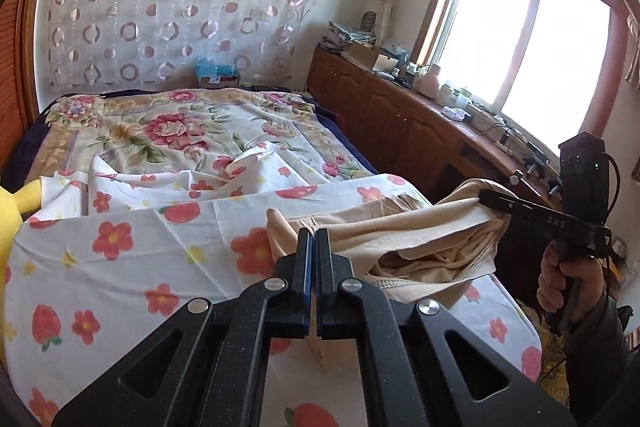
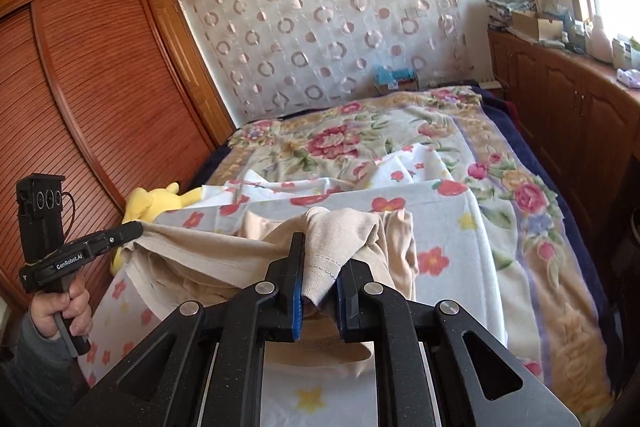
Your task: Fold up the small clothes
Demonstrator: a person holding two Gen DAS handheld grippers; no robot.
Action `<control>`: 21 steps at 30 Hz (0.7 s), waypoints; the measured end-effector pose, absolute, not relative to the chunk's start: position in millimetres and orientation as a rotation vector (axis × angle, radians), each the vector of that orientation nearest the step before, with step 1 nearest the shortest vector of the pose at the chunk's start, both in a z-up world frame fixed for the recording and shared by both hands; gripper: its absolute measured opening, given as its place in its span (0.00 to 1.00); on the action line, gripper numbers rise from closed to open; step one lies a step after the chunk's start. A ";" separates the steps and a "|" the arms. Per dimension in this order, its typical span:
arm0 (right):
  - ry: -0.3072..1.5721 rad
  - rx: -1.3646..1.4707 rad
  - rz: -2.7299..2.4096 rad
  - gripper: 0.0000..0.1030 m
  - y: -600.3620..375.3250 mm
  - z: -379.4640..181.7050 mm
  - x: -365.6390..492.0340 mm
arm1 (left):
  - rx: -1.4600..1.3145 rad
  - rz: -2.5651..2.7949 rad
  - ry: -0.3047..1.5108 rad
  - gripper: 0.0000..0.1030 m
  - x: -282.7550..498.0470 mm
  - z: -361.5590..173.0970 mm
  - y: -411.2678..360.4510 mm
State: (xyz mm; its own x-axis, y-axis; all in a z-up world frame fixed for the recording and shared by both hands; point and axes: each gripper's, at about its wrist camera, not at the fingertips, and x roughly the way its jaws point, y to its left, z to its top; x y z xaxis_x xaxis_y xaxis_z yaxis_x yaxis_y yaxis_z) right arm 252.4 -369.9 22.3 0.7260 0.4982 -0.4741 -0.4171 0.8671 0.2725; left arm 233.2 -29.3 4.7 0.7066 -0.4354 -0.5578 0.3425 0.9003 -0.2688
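**Q:** Which step is shown, reading left to right?

**A:** Lift-and-spread, by my reading. A beige garment [image 1: 404,227] hangs between two tools above the strawberry-print sheet [image 1: 120,267], at the near end of the bed [image 2: 540,227]. The left gripper [image 1: 313,233] is pressed together with almost no gap; a thin edge of the cloth runs into the pinch. The right gripper [image 2: 318,247] stands narrowly parted, its jaws filled by a thicker, hemmed bunch of the same cloth.

**Q:** Is the garment off the bed entirely?

**A:** No. The held edge is taut between the two grips; the lower part sags in loose folds and appears to rest on the sheet.

**Q:** What does the next move call for?

**A:** Probably drawing the tools apart to flatten the cloth, then lowering it onto the sheet without letting the slack bunch underneath. Both grips must hold evenly; the left one has little fabric and could slip.

**Q:** How are the hands posed?

**A:** The left hand [image 2: 64,311] wraps its handle in a pistol grip, tool angled inward and slightly upward. The right hand [image 1: 568,283] grips likewise, tool pointing inward from the cabinet [image 1: 400,111] side. Both are near the same height, well apart.

**Q:** Anything else nearby?

**A:** A yellow plush toy [image 2: 156,203] lies beside the wardrobe [image 2: 88,87].
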 end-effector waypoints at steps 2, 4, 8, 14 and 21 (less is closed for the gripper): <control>0.578 0.151 0.499 0.14 -363.4 24.8 275.6 | -0.147 -0.425 0.673 0.02 255.7 -1.2 -30.8; 0.595 0.158 0.481 0.19 -360.0 29.9 287.7 | -0.150 -0.419 0.690 0.02 274.7 -7.1 -32.2; 0.579 0.138 0.429 0.40 -363.0 39.8 292.0 | -0.147 -0.401 0.725 0.02 304.6 -16.6 -37.8; 0.515 0.016 0.421 0.47 -365.1 47.5 251.1 | -0.125 -0.352 0.782 0.02 327.5 -34.7 -36.9; 0.608 -0.136 0.422 0.48 -353.5 17.0 226.6 | -0.095 -0.410 0.754 0.58 302.7 -28.7 -27.4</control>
State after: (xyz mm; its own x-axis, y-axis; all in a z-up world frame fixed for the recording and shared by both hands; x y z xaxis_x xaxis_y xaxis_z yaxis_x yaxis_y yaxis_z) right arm 226.6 -353.5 17.0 0.7389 0.3443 -0.5792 -0.4231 0.9061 -0.0012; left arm 302.7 -27.4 -28.7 0.6541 -0.3947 -0.6452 0.3277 0.9167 -0.2286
